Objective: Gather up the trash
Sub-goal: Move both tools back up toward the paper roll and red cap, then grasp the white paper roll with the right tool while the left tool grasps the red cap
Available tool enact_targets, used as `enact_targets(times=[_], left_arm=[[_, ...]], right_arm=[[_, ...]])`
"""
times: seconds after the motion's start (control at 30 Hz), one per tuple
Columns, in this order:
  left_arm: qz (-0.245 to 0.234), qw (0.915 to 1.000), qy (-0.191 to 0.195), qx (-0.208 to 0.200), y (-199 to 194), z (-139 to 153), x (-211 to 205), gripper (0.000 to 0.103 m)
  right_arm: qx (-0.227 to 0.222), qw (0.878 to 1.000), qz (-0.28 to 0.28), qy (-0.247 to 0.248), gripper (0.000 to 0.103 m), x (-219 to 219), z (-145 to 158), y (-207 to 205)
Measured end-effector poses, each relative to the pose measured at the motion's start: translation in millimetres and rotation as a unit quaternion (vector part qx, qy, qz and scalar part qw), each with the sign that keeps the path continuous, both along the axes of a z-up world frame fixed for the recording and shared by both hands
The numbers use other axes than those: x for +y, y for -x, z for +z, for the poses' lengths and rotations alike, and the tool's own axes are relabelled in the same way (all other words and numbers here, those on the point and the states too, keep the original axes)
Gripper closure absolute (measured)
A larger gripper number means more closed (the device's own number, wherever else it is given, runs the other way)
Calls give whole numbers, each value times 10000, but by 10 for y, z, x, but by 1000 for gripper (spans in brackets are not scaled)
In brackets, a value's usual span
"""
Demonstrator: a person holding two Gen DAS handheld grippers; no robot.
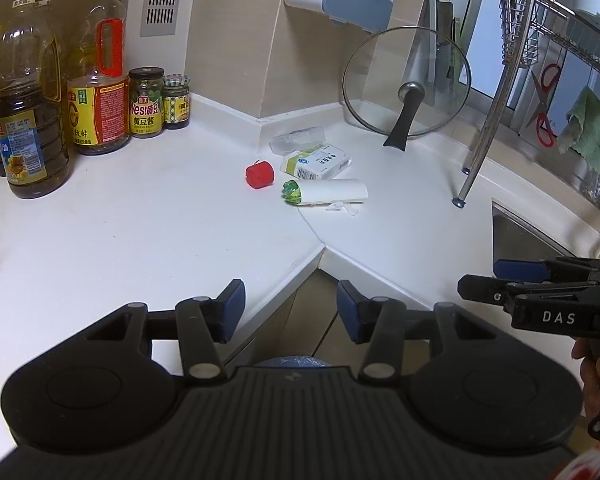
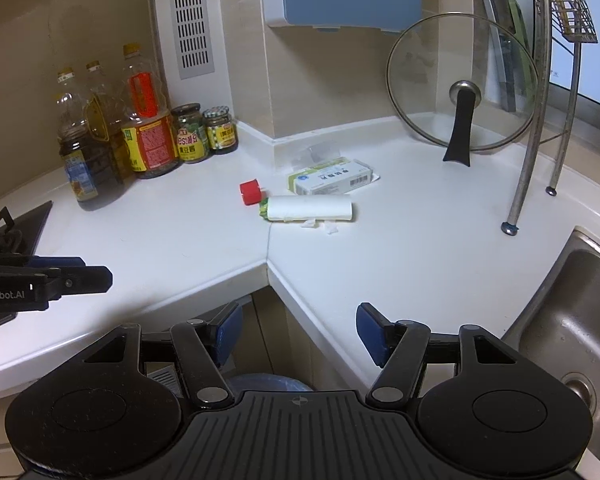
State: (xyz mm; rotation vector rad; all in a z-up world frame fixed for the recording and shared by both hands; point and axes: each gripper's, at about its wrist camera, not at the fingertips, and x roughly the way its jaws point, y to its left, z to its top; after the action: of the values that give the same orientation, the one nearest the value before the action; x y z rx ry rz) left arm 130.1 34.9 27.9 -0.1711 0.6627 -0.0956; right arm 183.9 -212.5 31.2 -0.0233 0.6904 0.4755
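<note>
Trash lies in the corner of the white counter (image 1: 160,224): a red cap (image 1: 259,174) (image 2: 249,193), a white roll with a green end (image 1: 326,191) (image 2: 308,208), a white and green box (image 1: 316,162) (image 2: 332,177), a clear plastic piece (image 1: 298,139) (image 2: 314,152) and small white scraps (image 1: 342,207) (image 2: 320,226). My left gripper (image 1: 290,310) is open and empty at the counter's front edge, well short of the trash. My right gripper (image 2: 298,332) is open and empty, also at the front edge. A blue-lined bin (image 2: 268,384) shows below, between the fingers.
Oil bottles (image 1: 28,120) and sauce jars (image 1: 146,102) stand at the back left. A glass pot lid (image 1: 406,84) leans on the wall. A dish rack leg (image 1: 484,144) and a steel sink (image 2: 572,320) are on the right. A stove edge (image 2: 16,228) is at left.
</note>
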Motion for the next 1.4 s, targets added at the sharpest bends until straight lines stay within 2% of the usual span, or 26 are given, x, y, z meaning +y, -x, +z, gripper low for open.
enact_targets(times=[0.27,0.47,0.6,0.8,1.07,1.17,1.4], left_arm=[[147,9999,10,22,-250,-24,-80,57],[394,9991,-79,109,-589,-28,-130,57],[555,9982,-136,160,-792,-19,-133,57],[787,9962,-173,340,-1007,-30,-92,57],[1113,9918,-259,578,-1183,-59,-66,57],[1174,9908,-278,615,-1231,-64,-69,57],[1214,9897,-318,681,-1361,-78,-39,57]], right_arm=[[-123,9991,400,114,39,-99,-18,-416],[-290,9903,1296,410,39,-74,-47,-981],[-441,9722,2196,686,39,3,-118,-1366],[-570,9332,3352,1165,39,167,-232,-1845],[-553,8943,4183,1490,39,432,-385,-2301],[-592,8843,4359,1567,39,511,-431,-2421],[-587,8743,4541,1612,39,667,-482,-2622]])
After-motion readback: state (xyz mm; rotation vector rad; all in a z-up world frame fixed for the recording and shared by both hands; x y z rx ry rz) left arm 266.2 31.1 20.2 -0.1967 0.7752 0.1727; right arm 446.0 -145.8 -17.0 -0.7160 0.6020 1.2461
